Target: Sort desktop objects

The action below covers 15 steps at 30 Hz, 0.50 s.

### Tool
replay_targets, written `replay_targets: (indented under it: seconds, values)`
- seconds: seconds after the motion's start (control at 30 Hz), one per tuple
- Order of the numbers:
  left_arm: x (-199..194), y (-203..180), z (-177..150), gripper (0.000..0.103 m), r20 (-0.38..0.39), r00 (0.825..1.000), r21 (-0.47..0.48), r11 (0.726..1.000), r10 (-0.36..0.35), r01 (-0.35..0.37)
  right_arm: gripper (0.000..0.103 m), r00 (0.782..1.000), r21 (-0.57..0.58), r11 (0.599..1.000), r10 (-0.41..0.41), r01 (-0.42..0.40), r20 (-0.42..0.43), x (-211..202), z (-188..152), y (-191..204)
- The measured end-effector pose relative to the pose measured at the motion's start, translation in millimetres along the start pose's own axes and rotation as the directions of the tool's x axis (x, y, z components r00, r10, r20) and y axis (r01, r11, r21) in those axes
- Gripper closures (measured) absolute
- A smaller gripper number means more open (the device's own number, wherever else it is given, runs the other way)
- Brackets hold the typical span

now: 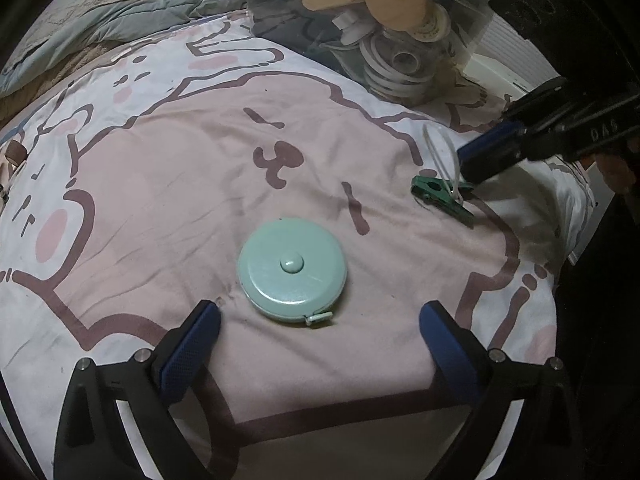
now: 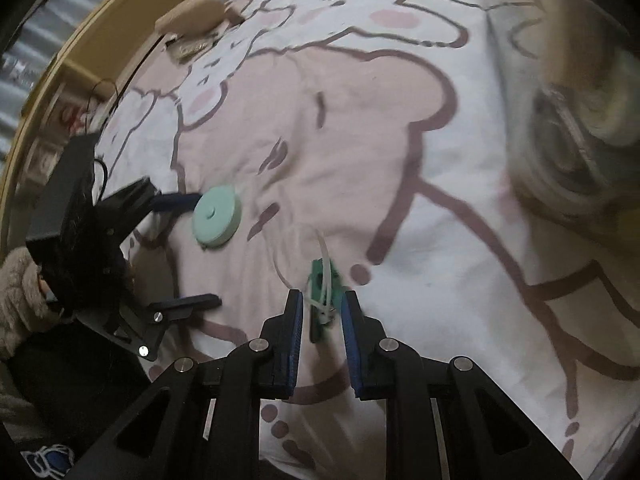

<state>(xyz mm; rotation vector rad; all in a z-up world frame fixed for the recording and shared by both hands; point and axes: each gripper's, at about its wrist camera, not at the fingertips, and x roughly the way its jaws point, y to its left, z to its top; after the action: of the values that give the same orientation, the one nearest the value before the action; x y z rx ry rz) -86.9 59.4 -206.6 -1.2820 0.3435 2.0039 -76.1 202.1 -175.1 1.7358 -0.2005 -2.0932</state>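
In the left wrist view, your left hand-held gripper (image 1: 320,312) is spread wide and low over the pink and white cartoon bed sheet (image 1: 160,184). The round mint-green plastic tape measure (image 1: 292,270) lies flat on the sheet just in front of the two blue pads, so it looks like you have lined up to grab it. Your right hand-held gripper (image 1: 466,170) reaches in from the right, its tips at the small dark green plastic clip (image 1: 440,196) with a thin white plastic tie (image 1: 444,156). A clear plastic box of tape rolls (image 1: 384,40) sits far back, maybe where things go.

In the right wrist view, your right gripper (image 2: 320,308) points down at the clip (image 2: 324,292). Its pads are close on both sides of the clip, but it is too blurry to tell if they pinch it yet. The tape measure (image 2: 217,216) lies between the left gripper's (image 2: 204,250) open pads.
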Motion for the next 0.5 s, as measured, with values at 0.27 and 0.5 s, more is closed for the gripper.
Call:
replay_targets:
  seconds: [0.27, 0.5]
  values:
    - [-6.4, 6.6, 4.4, 0.026, 0.022, 0.999, -0.037, 0.999, 0.034, -0.033, 0.08, 0.994, -0.213, 0.971, -0.103, 0.111, 0.047, -8.9, -13.0, 29.4]
    - [-4.5, 3.9, 9.9, 0.027, 0.023, 0.999, -0.032, 0.998, 0.047, -0.047, 0.037, 0.976, -0.312, 0.925, -0.214, 0.215, 0.039, 11.6, -21.9, 36.7]
